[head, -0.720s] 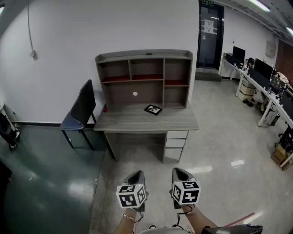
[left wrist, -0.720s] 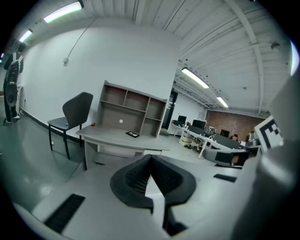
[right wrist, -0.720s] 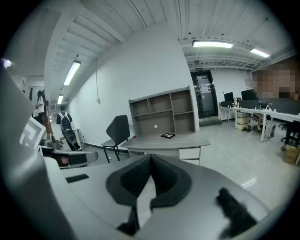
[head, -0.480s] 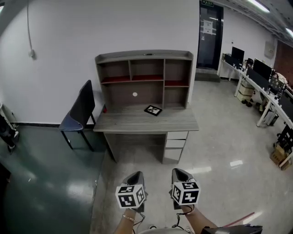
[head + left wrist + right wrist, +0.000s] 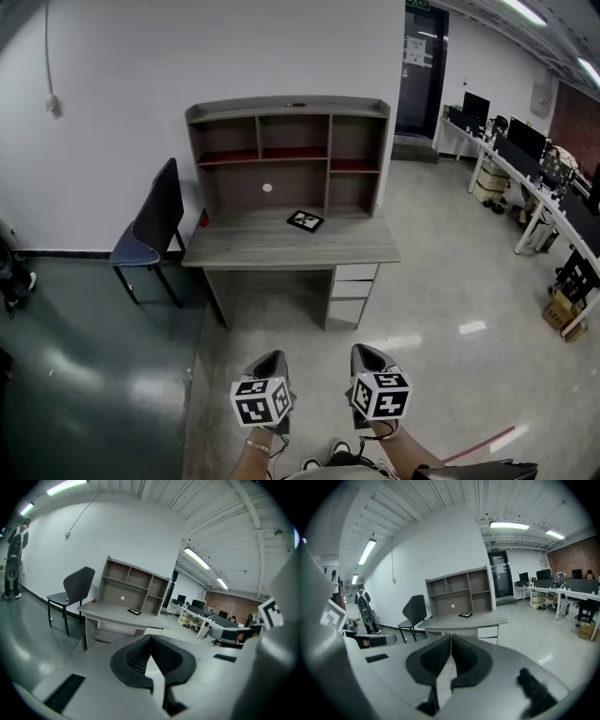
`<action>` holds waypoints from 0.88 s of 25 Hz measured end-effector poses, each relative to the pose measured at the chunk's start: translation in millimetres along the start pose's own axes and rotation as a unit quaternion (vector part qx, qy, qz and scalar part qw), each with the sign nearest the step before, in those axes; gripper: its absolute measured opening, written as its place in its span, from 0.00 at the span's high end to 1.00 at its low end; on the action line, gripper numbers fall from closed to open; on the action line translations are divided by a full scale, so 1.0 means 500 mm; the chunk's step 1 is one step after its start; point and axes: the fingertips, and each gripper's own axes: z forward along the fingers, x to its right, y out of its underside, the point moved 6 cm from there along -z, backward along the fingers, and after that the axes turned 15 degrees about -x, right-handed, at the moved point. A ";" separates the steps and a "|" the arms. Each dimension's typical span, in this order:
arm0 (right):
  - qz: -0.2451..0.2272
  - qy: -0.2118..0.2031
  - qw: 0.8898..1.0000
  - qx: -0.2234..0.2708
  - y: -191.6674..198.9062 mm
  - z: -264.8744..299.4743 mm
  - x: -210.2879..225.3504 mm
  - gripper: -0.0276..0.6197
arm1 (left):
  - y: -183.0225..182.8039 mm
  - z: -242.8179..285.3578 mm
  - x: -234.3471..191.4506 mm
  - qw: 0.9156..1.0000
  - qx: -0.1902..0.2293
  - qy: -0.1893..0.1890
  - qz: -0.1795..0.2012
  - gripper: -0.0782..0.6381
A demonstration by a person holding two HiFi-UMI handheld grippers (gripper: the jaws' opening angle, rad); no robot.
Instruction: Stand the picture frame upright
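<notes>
Closest to the person are the two claws, held low over the shiny floor (image 5: 441,309). The left gripper (image 5: 275,358) has its two jaws pressed together, and nothing is between them. The right gripper (image 5: 368,352) is the same: jaws together and nothing held. Both point a little downward, toward the desk ahead.

Past the claws there is a wide strip of bare floor. Then comes the grey desk (image 5: 272,251), with drawers (image 5: 353,286) under its right side. A dark chair (image 5: 150,225) stands just beside the desk on the left.

The picture frame (image 5: 305,220) lies flat on the desk top. It is near the back, a bit right of the middle, just in front of the shelves (image 5: 286,155) that sit on the desk. It is dark with a light picture inside. It is well apart from both claws.

Far off on the right are long tables with computers (image 5: 511,159).

I think the job has not really begun. This looks like the walking-up step, because the frame is too far away to touch. Next, the person likely needs to step close to the desk and open one claw. Then the claw can pinch one edge of the frame and tip it up. The other claw may help hold it steady, since a thin frame could slide or flop back down.
</notes>
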 end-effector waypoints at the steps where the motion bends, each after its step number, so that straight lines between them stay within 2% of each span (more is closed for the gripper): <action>1: 0.003 0.002 1.000 -0.002 0.003 0.001 0.002 0.91 | 0.004 0.002 -0.003 1.000 -0.002 0.000 -0.001 0.87; 8: 0.017 0.008 1.000 -0.008 0.005 0.019 0.014 0.91 | 0.011 0.017 -0.024 1.000 -0.007 -0.004 -0.011 0.87; 22: 0.033 -0.013 0.999 -0.009 -0.055 0.123 0.048 0.91 | -0.052 0.095 -0.055 1.000 -0.008 -0.022 -0.006 0.87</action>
